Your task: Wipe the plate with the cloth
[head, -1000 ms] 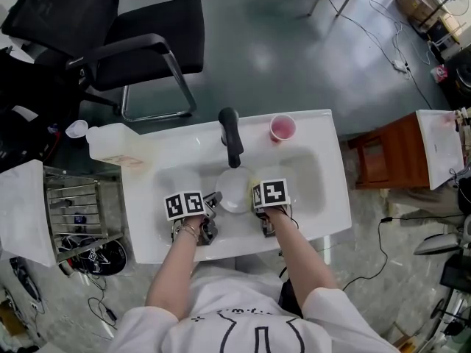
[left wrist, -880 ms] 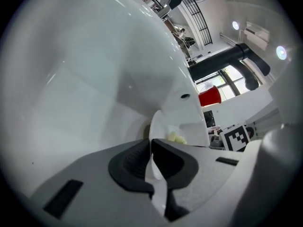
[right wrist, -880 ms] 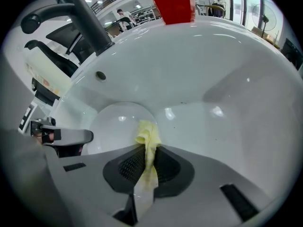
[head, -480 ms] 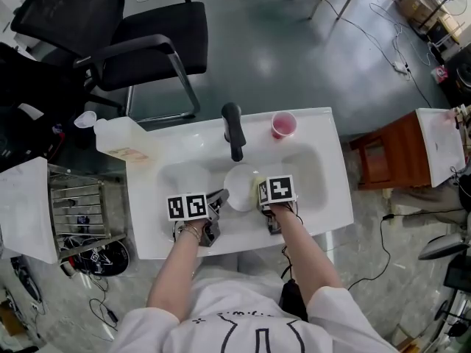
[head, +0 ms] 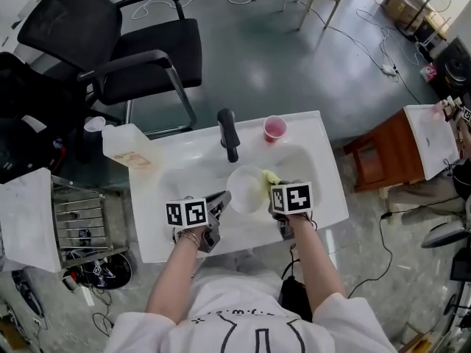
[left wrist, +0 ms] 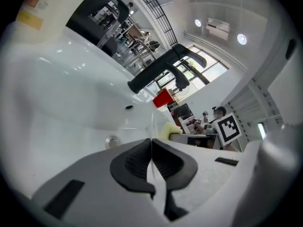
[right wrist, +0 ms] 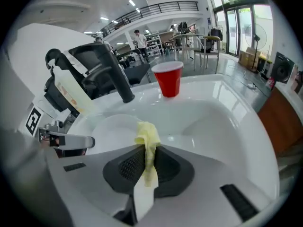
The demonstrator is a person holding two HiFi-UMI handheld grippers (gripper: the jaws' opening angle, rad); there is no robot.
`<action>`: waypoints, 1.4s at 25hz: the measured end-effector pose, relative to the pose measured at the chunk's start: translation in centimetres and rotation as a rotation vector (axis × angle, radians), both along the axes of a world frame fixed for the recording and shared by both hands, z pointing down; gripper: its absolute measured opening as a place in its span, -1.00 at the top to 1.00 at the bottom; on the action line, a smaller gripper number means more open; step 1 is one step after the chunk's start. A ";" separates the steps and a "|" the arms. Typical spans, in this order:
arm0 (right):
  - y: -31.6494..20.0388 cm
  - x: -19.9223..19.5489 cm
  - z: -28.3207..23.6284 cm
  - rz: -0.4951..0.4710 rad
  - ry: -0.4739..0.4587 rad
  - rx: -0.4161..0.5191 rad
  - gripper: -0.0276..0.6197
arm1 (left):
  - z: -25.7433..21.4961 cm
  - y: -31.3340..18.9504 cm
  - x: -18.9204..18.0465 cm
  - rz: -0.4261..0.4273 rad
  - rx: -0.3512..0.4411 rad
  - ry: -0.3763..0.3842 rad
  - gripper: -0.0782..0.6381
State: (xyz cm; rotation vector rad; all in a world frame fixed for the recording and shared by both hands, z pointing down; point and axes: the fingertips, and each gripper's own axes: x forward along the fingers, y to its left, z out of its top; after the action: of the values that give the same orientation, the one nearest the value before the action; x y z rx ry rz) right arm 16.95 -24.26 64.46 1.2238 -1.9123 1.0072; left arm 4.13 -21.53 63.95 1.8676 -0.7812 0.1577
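Grey flooring surrounds a white sink point(head: 327, 197) in the head view, with a black chair point(head: 132, 43) at eleven o'clock. A white plate point(head: 245, 188) hangs over the basin, below the black faucet point(head: 228, 134). A red cup point(head: 274, 128) stands on the rim at one o'clock from the plate. The left gripper point(head: 221, 197) meets the plate's nine o'clock edge. The right gripper point(head: 274, 190) carries a yellow cloth point(head: 271, 176) at its three o'clock edge.

In the left gripper view, the left gripper point(left wrist: 151, 150) is closed on the thin rim of the plate point(left wrist: 152, 126).

In the right gripper view, the right gripper point(right wrist: 147, 162) pinches the cloth point(right wrist: 149, 145), which stands up from the jaws. The plate point(right wrist: 113, 126) lies at ten o'clock from them, and the cup point(right wrist: 168, 79) sits at twelve.
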 end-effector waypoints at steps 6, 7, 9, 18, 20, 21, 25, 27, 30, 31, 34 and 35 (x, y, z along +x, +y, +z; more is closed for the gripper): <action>0.0 1.4 -6.2 0.026 0.008 0.147 0.76 | -4.2 -0.3 0.8 0.054 0.104 0.025 0.74; 0.1 1.7 -7.4 0.031 0.016 0.172 0.76 | -5.0 -0.4 0.9 0.062 0.120 0.032 0.74; 0.2 2.2 -9.6 0.039 0.028 0.222 0.76 | -6.3 -0.2 1.4 0.077 0.141 0.051 0.74; -0.2 2.8 -18.5 0.065 0.050 0.428 0.76 | -12.8 -0.3 3.1 0.151 0.281 0.096 0.74; -0.4 2.7 -20.3 0.064 0.062 0.476 0.76 | -14.9 -0.9 2.9 0.148 0.332 0.103 0.74; -0.6 2.7 -21.3 0.065 0.068 0.501 0.76 | -16.0 -1.3 2.6 0.145 0.359 0.103 0.74; -1.0 2.1 -25.2 0.082 0.064 0.608 0.76 | -19.8 -2.6 1.0 0.127 0.471 0.060 0.74; -1.3 1.5 -27.0 0.092 0.052 0.668 0.76 | -21.5 -3.1 0.1 0.117 0.535 0.009 0.74; -1.6 0.3 -29.5 0.093 0.021 0.746 0.76 | -24.2 -3.6 -1.4 0.096 0.625 -0.054 0.74; -1.7 -0.1 -30.3 0.089 0.008 0.768 0.76 | -25.1 -3.7 -1.9 0.087 0.651 -0.070 0.74; -1.9 -1.9 -32.3 0.060 -0.037 0.827 0.76 | -27.5 -3.7 -3.4 0.060 0.721 -0.113 0.74; -2.0 -2.6 -32.9 0.045 -0.053 0.842 0.76 | -28.1 -3.6 -3.9 0.051 0.742 -0.128 0.74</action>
State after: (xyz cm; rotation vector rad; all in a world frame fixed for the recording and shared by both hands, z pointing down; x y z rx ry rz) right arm 14.31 -26.27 31.58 1.6878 -2.4556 0.2140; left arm 0.18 -25.16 35.88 2.5969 -0.9615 0.0142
